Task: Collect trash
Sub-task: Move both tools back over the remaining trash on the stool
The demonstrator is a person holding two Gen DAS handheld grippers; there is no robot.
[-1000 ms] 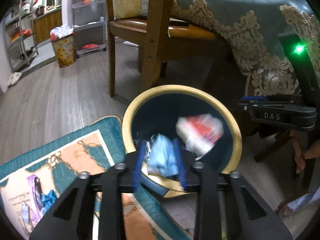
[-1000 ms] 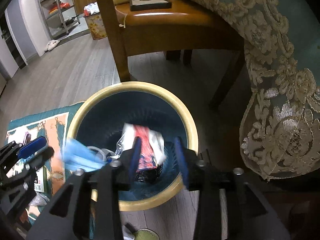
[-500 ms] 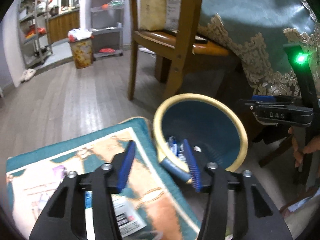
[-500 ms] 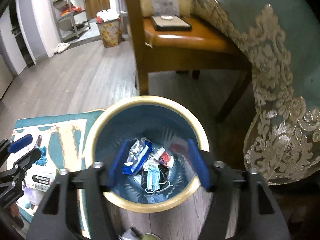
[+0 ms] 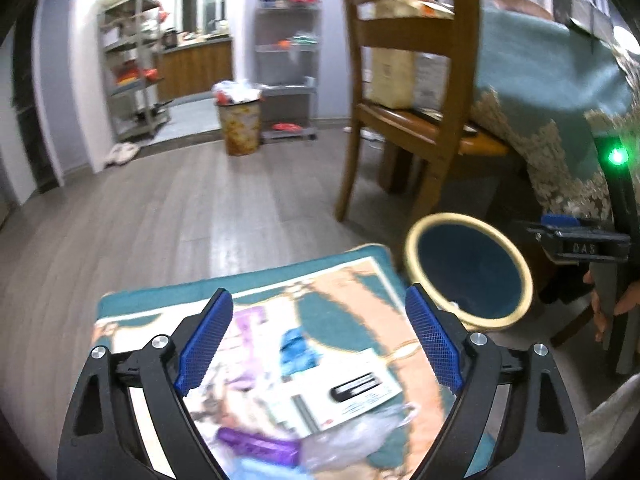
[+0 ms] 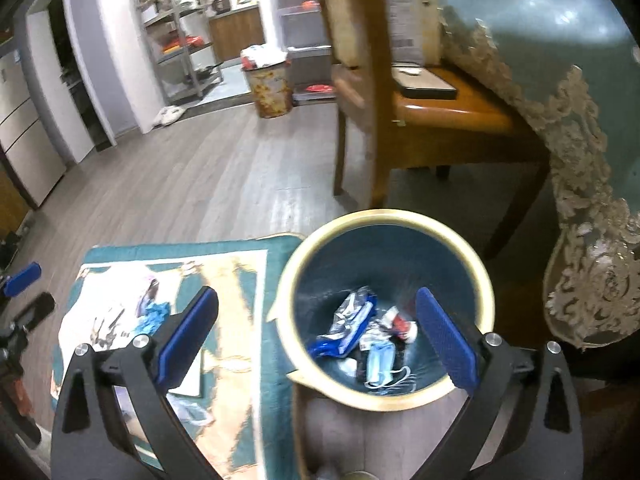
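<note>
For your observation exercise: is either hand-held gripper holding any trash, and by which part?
Nothing is held. The left hand-held gripper and right hand-held gripper both have jaws opening, with nothing clamped between them.

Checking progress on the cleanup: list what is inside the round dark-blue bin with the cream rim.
Inside the round dark-blue bin: a blue-and-white wrapper, a light-blue face mask, a red-and-white packet. Whatever lies beneath them is covered.

We have let go of both pieces: the blue mask (image 6: 382, 362) and the red-and-white wrapper (image 6: 402, 322) now lie inside the bin (image 6: 486, 280). Our left gripper (image 5: 318, 338) has swung off the bin to above the rug (image 5: 344, 276) and its litter, jaws opening and empty; our right gripper (image 6: 316, 336) has lifted, jaws opening, nothing between them
</note>
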